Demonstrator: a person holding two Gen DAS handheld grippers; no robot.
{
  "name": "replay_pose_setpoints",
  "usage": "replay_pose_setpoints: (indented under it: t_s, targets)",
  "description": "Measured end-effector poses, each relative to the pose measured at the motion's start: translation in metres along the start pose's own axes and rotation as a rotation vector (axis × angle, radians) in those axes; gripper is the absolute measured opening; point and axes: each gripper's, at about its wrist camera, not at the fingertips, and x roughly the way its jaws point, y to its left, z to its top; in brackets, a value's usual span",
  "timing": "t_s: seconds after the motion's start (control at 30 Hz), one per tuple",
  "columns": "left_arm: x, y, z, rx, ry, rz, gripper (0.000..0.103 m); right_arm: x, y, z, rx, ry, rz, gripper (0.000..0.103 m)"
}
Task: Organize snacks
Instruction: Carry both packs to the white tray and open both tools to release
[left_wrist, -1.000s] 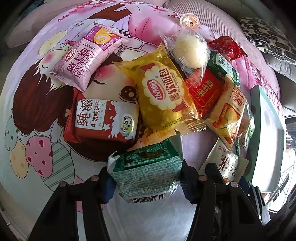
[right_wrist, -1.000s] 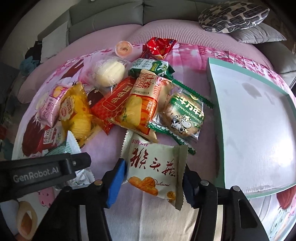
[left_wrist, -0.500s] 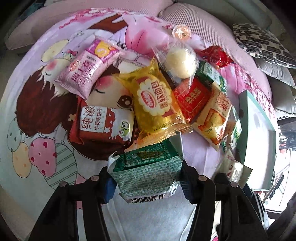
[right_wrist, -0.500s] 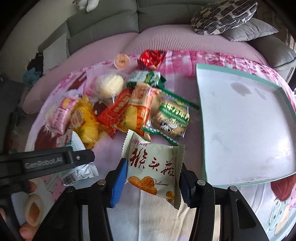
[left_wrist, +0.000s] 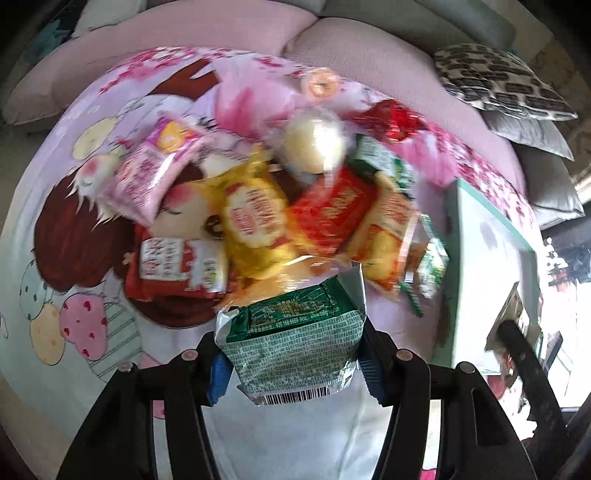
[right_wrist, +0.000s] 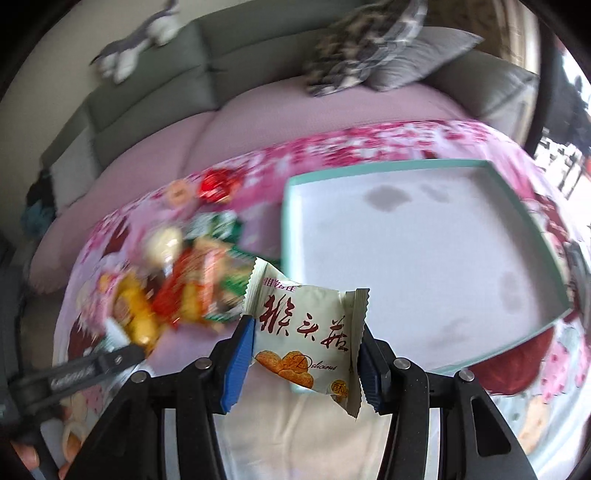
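snacks (left_wrist: 295, 206): loose pile on the pink cartoon cloth (left_wrist: 74, 221), left of the tray; blurred in both views
pile, what reads: pink pack (left_wrist: 155, 173), yellow pack (left_wrist: 255, 221), red-white pack (left_wrist: 177, 266), red-orange pack (left_wrist: 332, 210), round pale bun in clear wrap (left_wrist: 314, 144), small orange cup (left_wrist: 319, 83) and red foil pack (left_wrist: 391, 118) at the far edge
left gripper (left_wrist: 295, 362): clamped on a green pack (left_wrist: 295, 339), blue pads pressing both sides, barcode end toward the camera, pack lifted clear of the cloth
green pack position: just in front of the pile, near edge overlapping the yellow pack in view; contact with the pile not clear
right gripper (right_wrist: 303, 354): clamped on a white pack (right_wrist: 306, 332) with red characters and a biscuit picture, pads on both short sides, pack tilted, held off the cloth
white pack position: between pile and tray, its top corner near the tray's left rim in view
tray (right_wrist: 291, 221): shallow, teal rim, white floor with a few grey stains, nothing in it, lying on the cloth right of the pile
cross views: left gripper shows as a dark bar at lower left of the right wrist view; right gripper and its pack at the right edge of the left wrist view, over the tray
background: pink cushion (right_wrist: 258, 122), grey sofa, patterned pillow (left_wrist: 498, 81)
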Motion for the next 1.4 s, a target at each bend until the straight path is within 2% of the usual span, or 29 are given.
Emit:
replay_pose_setpoints:
  t_s: [0.23,0.43,0.7,0.83,1.03,1.13,1.4]
  targets:
    - [-0.008,-0.058,0.008,0.119,0.004,-0.041,0.06,0.004,-0.039,0.027,0.084,0.003,-0.046,0.054]
    - [-0.007,-0.119,0.013,0.236,-0.014,-0.086,0.06,0.029,-0.081,0.043,0.168,0.039,-0.108,0.055]
    - [0.03,-0.185,0.024,0.356,-0.018,-0.099,0.06,0.05,-0.131,0.043,0.264,0.018,-0.129,0.055]
    - [0.054,-0.214,0.029,0.421,-0.05,-0.065,0.06,0.054,-0.144,0.042,0.289,0.008,-0.132,0.055]
    - [0.076,-0.238,0.027,0.484,-0.072,-0.094,0.06,0.051,-0.161,0.043,0.33,-0.001,-0.137,0.055]
    - [0.085,-0.243,0.025,0.484,-0.076,-0.101,0.06,0.05,-0.165,0.043,0.341,0.002,-0.144,0.056]
    - [0.094,-0.241,0.017,0.487,-0.106,-0.07,0.06,0.051,-0.166,0.044,0.344,0.015,-0.136,0.057]
